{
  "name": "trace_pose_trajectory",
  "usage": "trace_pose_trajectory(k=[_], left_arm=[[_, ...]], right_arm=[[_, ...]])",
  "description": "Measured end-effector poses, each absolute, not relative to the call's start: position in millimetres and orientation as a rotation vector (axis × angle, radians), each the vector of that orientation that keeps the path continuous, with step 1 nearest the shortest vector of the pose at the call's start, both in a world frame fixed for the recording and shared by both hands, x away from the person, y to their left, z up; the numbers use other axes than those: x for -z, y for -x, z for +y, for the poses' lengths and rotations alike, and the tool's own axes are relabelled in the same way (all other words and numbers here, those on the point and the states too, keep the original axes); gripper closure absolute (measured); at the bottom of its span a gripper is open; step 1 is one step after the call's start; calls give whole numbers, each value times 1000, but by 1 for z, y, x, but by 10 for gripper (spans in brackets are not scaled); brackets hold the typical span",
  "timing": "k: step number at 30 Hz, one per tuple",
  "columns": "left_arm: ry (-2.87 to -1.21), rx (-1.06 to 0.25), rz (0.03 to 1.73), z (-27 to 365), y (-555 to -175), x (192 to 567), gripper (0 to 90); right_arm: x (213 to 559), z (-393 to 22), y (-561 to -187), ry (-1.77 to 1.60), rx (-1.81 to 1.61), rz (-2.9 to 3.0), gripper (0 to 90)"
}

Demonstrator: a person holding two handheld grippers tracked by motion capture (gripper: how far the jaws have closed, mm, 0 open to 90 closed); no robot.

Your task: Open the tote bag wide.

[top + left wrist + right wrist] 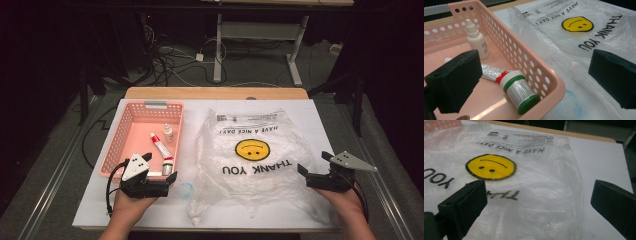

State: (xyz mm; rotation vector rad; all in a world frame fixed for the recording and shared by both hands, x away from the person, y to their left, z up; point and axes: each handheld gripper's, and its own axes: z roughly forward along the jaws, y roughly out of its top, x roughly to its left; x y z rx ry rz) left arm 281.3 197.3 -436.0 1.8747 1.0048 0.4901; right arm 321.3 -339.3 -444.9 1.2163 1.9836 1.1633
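A pink perforated basket [125, 131] stands on the left of the white table. In it lie a white dropper bottle [476, 41], a silver and red tube [491, 72] and a green-capped white jar [520, 92] on its side near the front corner. To the right, a clear plastic bag [260, 172] with a yellow smiley [491, 167] and "THANK YOU" print lies flat. My left gripper [159, 167] hovers open over the basket's front right corner [549, 82]. My right gripper [315, 163] stands open at the bag's right edge [564, 195], nothing between its jaws.
A faint blue ring [186, 190] shows on the table at the bag's lower left corner. The table's wooden far edge [215, 93] borders a floor with cables and a desk frame [260, 35]. Bare white table [604, 157] lies right of the bag.
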Motion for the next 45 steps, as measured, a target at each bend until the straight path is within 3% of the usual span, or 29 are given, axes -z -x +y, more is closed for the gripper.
trace_pose_trajectory(k=[10,15,20,24,28,33,37,41,42,45], left_arm=[[-1875,-487,1009,198,-282,437,0],[-1868,-483,1012,199,-281,436,0],[-1831,-410,1021,201,-282,435,0],[-1836,-442,1028,201,-282,434,0],[-1866,-482,1026,201,-283,433,0],[-1888,-433,1033,199,-284,434,0],[-1869,-367,1050,201,-285,434,0],[-1867,-389,1070,201,-283,435,0],[-1872,-402,1077,200,-282,435,0],[-1860,-397,1074,199,-281,435,0]], right_arm=[[457,-369,-329,-1348,-1080,1975,108],[466,-381,-333,-1455,-1049,1985,237],[470,-383,-335,-1482,-1024,2001,273],[475,-381,-336,-1513,-1011,2020,306],[476,-381,-338,-1520,-1020,2047,412],[477,-377,-338,-1519,-989,2096,617],[477,-374,-338,-1507,-942,2087,684],[477,-372,-337,-1497,-926,2088,782],[477,-371,-337,-1472,-927,2108,858],[477,-369,-335,-1435,-925,2130,896]])
